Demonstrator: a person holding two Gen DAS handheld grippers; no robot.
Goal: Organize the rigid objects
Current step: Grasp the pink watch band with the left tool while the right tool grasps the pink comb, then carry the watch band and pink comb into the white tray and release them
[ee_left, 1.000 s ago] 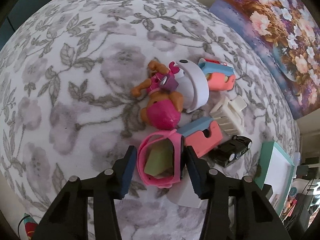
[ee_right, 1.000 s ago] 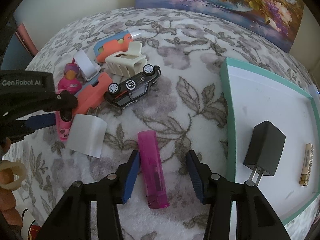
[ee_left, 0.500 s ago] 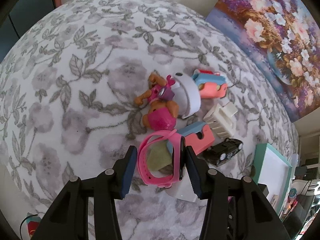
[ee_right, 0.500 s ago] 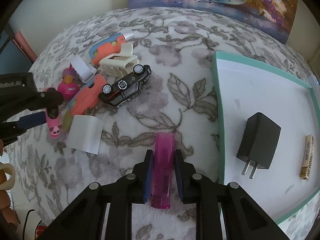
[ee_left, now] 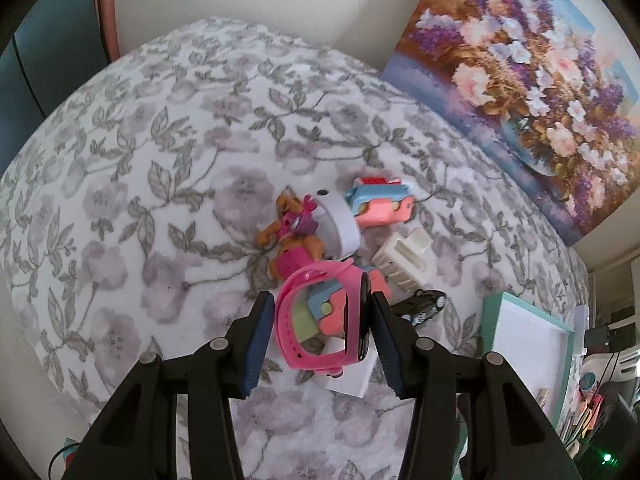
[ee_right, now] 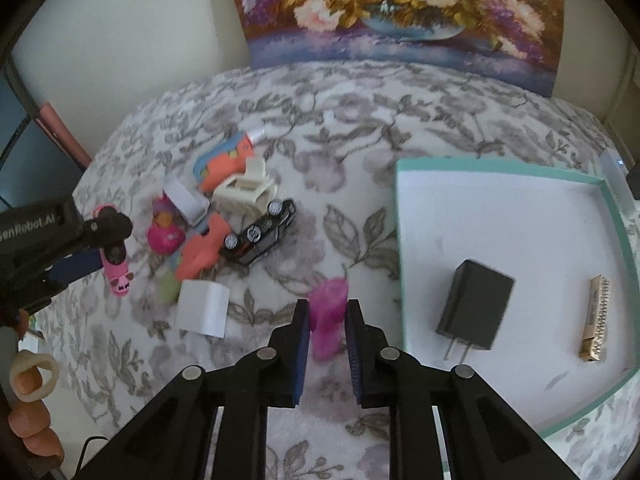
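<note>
So this sorting job is maybe a fifth done by the look of it. Going left to right in the right wrist view: far left is the left gripper (ee_right: 86, 254), closed around a pink kids' watch (ee_right: 116, 276) and holding it up off the floral tabletop (ee_right: 440, 120). In its own camera you can see the watch (ee_left: 326, 318) pinched across the loop, strap on one pad and screen on the other, jaws only partly closed because the loop is wide. Next over is the pile that's left: a pink dog figure (ee_right: 164, 234), a white band (ee_right: 186, 200), two coral-and-blue toy pieces (ee_right: 224, 162), a cream hair claw (ee_right: 246, 194), a black toy car (ee_right: 260, 236) and a white charger block (ee_right: 202, 308) nearest the camera. Then the right gripper (ee_right: 327, 344), squeezed nearly all the way shut on a translucent pink lighter (ee_right: 329, 320), just left of the teal tray (ee_right: 496, 170). The tray on the right only has a black plug adapter (ee_right: 476, 310) and a small gold bar thing (ee_right: 596, 330) in it, so two items in, two in hand, roughly six to go. Compared to a second ago: the lighter was lying flat between wide open jaws, now it's clamped and lifted, blurry from moving. The watch was already gripped back then but sat low by the pile; now it hangs clear above it, and both cameras see more of the room, so both hands have come up.
</note>
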